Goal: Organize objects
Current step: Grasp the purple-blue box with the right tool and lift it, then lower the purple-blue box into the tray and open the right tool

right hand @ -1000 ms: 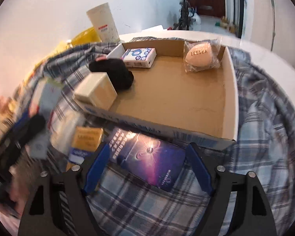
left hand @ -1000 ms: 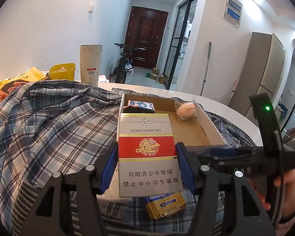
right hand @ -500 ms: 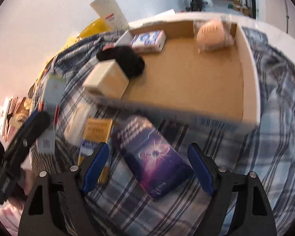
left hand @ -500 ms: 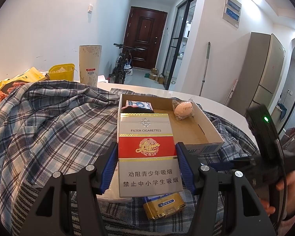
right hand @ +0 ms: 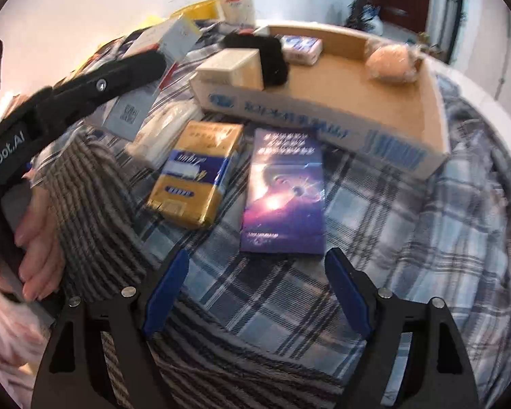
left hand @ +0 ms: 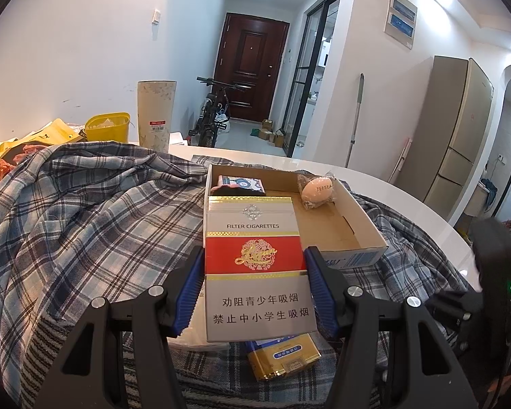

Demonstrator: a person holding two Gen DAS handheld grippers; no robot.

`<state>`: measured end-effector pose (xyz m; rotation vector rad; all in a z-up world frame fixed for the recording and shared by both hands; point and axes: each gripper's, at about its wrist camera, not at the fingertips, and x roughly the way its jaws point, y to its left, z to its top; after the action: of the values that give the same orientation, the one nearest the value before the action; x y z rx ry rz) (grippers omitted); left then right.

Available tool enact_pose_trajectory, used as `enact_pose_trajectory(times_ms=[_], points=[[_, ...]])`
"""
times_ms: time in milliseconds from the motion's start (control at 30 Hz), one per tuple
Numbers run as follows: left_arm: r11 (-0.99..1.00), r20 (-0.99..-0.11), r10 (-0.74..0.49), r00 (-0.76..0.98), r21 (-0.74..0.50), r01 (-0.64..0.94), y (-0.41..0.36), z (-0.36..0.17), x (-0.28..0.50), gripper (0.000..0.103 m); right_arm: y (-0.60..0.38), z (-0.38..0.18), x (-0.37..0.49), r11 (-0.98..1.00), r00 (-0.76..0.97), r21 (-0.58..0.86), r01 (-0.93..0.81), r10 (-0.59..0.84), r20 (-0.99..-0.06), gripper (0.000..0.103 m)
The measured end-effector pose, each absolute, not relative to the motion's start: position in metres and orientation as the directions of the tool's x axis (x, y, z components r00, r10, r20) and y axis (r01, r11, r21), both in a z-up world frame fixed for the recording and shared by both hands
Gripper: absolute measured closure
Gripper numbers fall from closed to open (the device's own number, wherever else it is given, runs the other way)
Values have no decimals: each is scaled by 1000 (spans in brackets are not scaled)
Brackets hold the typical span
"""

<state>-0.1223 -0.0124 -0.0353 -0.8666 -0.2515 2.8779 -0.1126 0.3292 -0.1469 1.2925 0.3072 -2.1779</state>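
Note:
My left gripper (left hand: 253, 289) is shut on a red, silver and gold cigarette carton (left hand: 255, 266), held above the plaid cloth in front of the cardboard tray (left hand: 354, 238). The tray holds a pink egg-shaped sponge in plastic (left hand: 318, 189), a small blue-and-white box (left hand: 243, 184), a black item (right hand: 272, 58) and a cream box (right hand: 231, 68). My right gripper (right hand: 255, 293) is open and empty, just short of a purple galaxy-print box (right hand: 282, 191) lying on the cloth. A gold-and-blue packet (right hand: 197, 173) lies left of it, also seen under the carton (left hand: 284, 358).
A plaid shirt (left hand: 85, 211) covers the round white table (left hand: 408, 197). A tall paper tube (left hand: 156, 116), a yellow tub (left hand: 107, 127) and yellow bags stand at the back left. White packets (right hand: 167, 133) lie by the tray. The left gripper's arm (right hand: 85, 95) crosses the right wrist view.
My right gripper has pulled back and swung left, away from the purple box, which now lies ahead of the open fingers. The left gripper still holds the carton, almost unmoved.

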Motion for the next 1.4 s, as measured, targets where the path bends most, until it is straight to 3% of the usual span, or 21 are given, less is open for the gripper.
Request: enact_pose_trajectory(times_ms=[433, 533, 600, 633, 1067, 1400], points=[[-978, -537, 169, -826, -195, -72, -16, -35, -124, 42, 305, -145, -141, -826, -458, 25, 563, -338, -822, 27], [-978, -531, 165, -831, -195, -69, -17, -34, -123, 42, 305, -151, -141, -829, -459, 16, 559, -325, -827, 35], [-978, -525, 166, -835, -198, -70, -18, -34, -122, 42, 306, -155, -142, -830, -449, 17, 558, -319, -835, 51], [-978, -528, 167, -833, -198, -71, -17, -34, -122, 42, 307, -156, -142, -830, -442, 20, 558, -317, -839, 53], [-978, -548, 162, -820, -199, -60, -17, -37, -126, 42, 337, -130, -127, -850, -489, 32, 526, -334, -806, 53], [-980, -534, 146, -833, -193, -48, -16, -29, -125, 42, 364, -82, -146, -898, -594, 57, 437, -335, -731, 53]])
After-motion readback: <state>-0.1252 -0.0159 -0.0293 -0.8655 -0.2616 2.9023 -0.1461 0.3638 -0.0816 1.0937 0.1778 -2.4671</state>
